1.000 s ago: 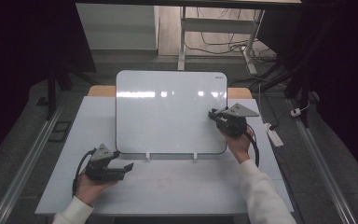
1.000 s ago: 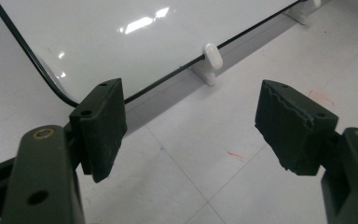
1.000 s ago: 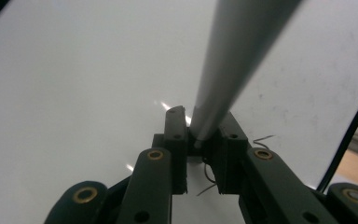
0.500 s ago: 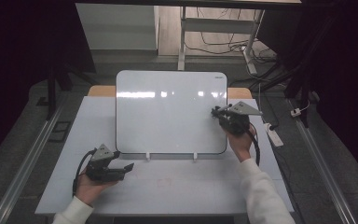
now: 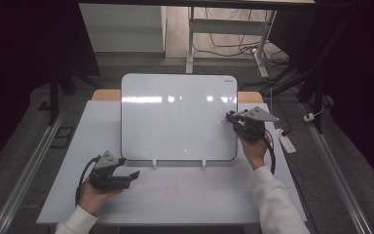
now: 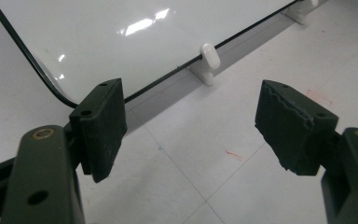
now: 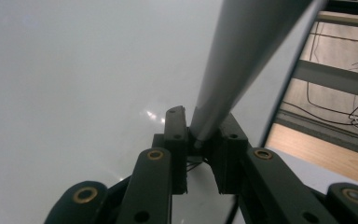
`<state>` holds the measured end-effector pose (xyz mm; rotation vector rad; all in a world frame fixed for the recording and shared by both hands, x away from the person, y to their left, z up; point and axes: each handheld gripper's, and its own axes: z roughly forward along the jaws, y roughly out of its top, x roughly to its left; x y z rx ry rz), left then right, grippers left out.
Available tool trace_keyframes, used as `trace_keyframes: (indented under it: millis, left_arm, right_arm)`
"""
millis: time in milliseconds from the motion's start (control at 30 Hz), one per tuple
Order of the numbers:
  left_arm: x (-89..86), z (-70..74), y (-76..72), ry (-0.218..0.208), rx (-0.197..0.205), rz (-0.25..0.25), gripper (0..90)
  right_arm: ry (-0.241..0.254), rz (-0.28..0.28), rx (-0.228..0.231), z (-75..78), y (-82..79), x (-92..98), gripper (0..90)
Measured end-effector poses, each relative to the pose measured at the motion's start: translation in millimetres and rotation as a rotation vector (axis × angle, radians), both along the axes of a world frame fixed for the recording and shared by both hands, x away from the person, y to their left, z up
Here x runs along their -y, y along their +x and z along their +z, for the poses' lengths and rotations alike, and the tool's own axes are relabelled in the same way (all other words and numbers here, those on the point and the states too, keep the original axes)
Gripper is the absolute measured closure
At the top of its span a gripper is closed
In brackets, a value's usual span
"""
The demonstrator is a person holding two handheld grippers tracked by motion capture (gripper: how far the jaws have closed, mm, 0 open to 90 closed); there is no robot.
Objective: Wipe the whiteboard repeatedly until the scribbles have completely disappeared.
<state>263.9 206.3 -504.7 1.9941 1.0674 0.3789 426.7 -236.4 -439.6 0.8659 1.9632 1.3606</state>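
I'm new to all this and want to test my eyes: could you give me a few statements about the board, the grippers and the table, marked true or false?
1. The right gripper is shut on a grey pen. True.
2. The left gripper grips the whiteboard's edge. False: its jaws stand open above the table, with nothing between them.
3. The whiteboard stands propped on small white feet. True.
4. The whiteboard is covered in writing. False: its surface looks blank, with only light reflections.
5. The right gripper is at the board's left edge. False: it is at the right edge.
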Motion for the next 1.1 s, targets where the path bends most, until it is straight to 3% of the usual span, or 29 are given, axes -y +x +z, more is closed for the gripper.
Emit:
trace_keyframes:
  millis: [67, 133, 167, 267, 333, 500, 533, 633, 700, 800, 867, 900, 933, 1000, 1067, 1100]
  left_arm:
    - [-0.2, -0.5, 1.0, -0.001, -0.003, 0.003, 25.5]
    - [0.3, -0.9, 1.5, 0.001, -0.004, 0.002, 25.5]
    - [0.9, -0.9, 1.4, 0.003, -0.005, 0.001, 25.5]
    - [1.6, -0.1, -0.1, 0.003, -0.001, -0.002, 25.5]
    - [0.5, 0.2, -0.1, -0.001, 0.000, 0.001, 25.4]
    - [-0.1, -1.0, 1.8, -0.001, -0.006, 0.004, 25.4]
    - [0.8, -1.3, 1.8, 0.001, -0.007, 0.001, 25.4]
    - [1.4, -0.4, 0.6, 0.000, -0.004, -0.001, 25.4]
    - [0.3, 0.0, 0.3, -0.003, -0.002, 0.001, 25.4]
    - [-1.0, -1.2, 2.0, -0.005, -0.009, 0.006, 25.4]
    - [-0.5, -2.0, 3.0, 0.000, -0.011, 0.004, 25.4]
    - [0.0, -2.1, 3.1, 0.001, -0.012, 0.002, 25.4]
    - [0.9, -2.0, 2.7, 0.003, -0.011, 0.001, 25.4]
    - [2.0, -1.2, 1.4, 0.002, -0.006, -0.003, 25.4]
    - [1.5, -0.2, 0.3, 0.000, -0.002, -0.002, 25.4]
    - [0.9, -0.3, 0.5, -0.002, -0.001, 0.001, 25.4]
  right_arm:
    - [-0.053, 0.076, -0.023, -7.0, -9.5, -12.1, 77.7]
    - [-0.124, 0.095, -0.002, -9.4, -15.2, -17.2, 77.7]
    - [-0.116, 0.099, -0.009, -8.1, -13.4, -15.2, 77.7]
    - [-0.030, 0.007, -0.003, 0.1, -1.9, 2.8, 77.7]
    - [0.014, -0.002, -0.018, 1.0, 1.5, 9.2, 77.7]
    - [-0.078, 0.079, -0.026, -8.7, -12.2, -3.9, 77.7]
    - [-0.075, 0.080, -0.031, -6.6, -10.0, -1.7, 77.7]
    - [-0.011, -0.013, -0.012, 2.6, 1.0, 12.0, 77.7]
    - [0.019, -0.019, -0.026, 2.5, 2.2, 13.9, 77.7]
    - [-0.035, 0.060, -0.053, -7.3, -10.8, 1.0, 77.7]
    - [-0.103, 0.097, -0.028, -15.8, -21.2, -8.2, 77.7]
    - [-0.106, 0.099, -0.024, -15.1, -20.6, -7.6, 77.7]
    - [-0.087, 0.095, -0.030, -13.8, -18.4, -5.6, 77.7]
    - [-0.050, 0.030, -0.013, -7.7, -10.6, 1.9, 77.7]
    - [-0.005, 0.016, -0.027, -6.3, -7.2, 4.4, 77.7]
    - [-0.014, 0.020, -0.029, -7.8, -10.4, 0.5, 77.7]
